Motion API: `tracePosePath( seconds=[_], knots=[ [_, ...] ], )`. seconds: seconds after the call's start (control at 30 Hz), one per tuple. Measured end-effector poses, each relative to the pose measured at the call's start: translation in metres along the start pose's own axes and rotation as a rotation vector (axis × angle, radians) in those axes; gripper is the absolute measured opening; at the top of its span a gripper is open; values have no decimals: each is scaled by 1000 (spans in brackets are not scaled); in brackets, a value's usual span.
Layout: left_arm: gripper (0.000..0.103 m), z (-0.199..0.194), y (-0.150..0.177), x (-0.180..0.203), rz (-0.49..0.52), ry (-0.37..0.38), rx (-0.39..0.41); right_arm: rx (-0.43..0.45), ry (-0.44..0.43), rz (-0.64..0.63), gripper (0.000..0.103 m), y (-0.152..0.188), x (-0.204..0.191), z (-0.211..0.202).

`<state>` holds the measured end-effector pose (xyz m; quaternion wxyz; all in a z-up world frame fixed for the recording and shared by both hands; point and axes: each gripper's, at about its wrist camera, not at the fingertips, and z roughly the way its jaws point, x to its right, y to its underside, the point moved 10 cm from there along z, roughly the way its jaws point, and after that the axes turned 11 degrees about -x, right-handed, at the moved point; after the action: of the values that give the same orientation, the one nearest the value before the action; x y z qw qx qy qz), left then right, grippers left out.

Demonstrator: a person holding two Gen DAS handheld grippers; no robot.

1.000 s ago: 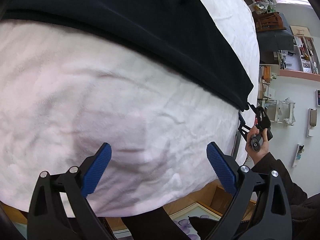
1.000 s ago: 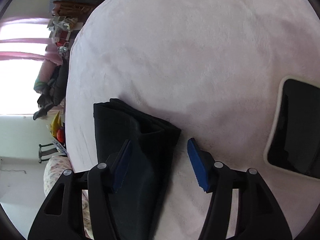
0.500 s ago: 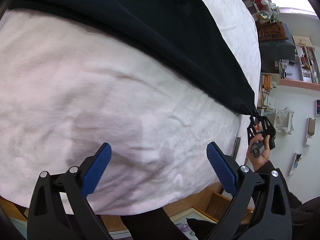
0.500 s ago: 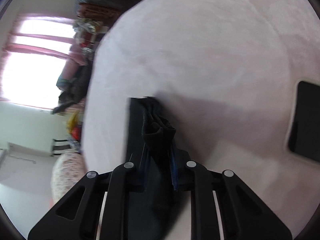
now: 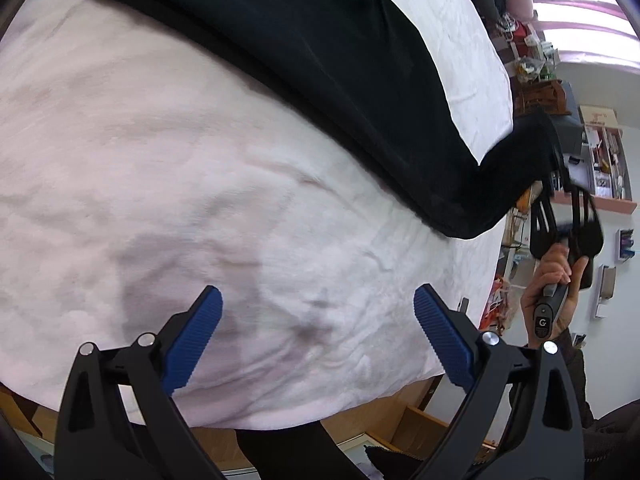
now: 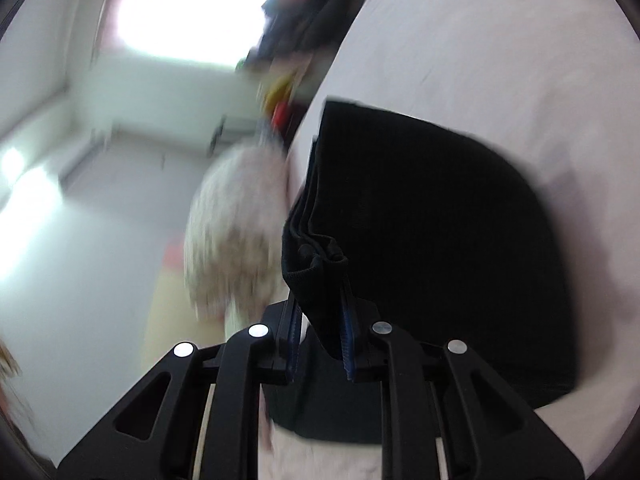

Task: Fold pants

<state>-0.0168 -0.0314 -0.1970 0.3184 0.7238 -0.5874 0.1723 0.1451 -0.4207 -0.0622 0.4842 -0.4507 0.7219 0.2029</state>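
Note:
Black pants [image 5: 320,60] lie across a white blanket [image 5: 180,200] on a bed. My left gripper [image 5: 318,332] hovers open over bare blanket, well short of the pants' near edge, nothing between its blue pads [image 5: 196,332]. In the left wrist view the right gripper [image 5: 560,184] sits at the right, held by a hand [image 5: 550,276], with the pants' end lifted off the bed. In the right wrist view my right gripper [image 6: 320,320] is shut on a bunched end of the pants [image 6: 420,232], the fabric raised and draping back over the blanket [image 6: 500,60].
The bed's near edge [image 5: 320,420] drops to wooden boxes and a framed picture on the floor. Cluttered shelves [image 5: 600,152] line the wall at the right. A patterned cushion [image 6: 236,232] and a bright window [image 6: 192,4] show blurred beyond the bed.
The right gripper closed on the pants' end, then lifted it up and swung it fast inward. The left gripper drifted a little over the blanket and stayed open.

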Motion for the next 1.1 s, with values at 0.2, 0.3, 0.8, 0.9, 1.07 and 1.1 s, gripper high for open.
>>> tracePosePath(
  seconds=[0.2,0.3,0.8,0.9,1.07,1.1],
  knots=[
    [97,-17,1,-22,-46,24,35,-196,8,12,18,61,-22,123],
    [97,-26,4,-36,-76,29,48,-285,48,44,18,84,-19,174],
    [97,-51,10,-83,-154,54,97,-322,195,-13,18,129,-13,216],
    [97,-52,12,-82,-150,56,99,-361,298,-95,18,137,-7,225],
    [97,-56,13,-89,-161,59,102,-384,349,-146,18,144,-11,236],
    [97,-56,13,-90,-165,59,101,-389,371,-162,18,146,-11,239]
  ],
)
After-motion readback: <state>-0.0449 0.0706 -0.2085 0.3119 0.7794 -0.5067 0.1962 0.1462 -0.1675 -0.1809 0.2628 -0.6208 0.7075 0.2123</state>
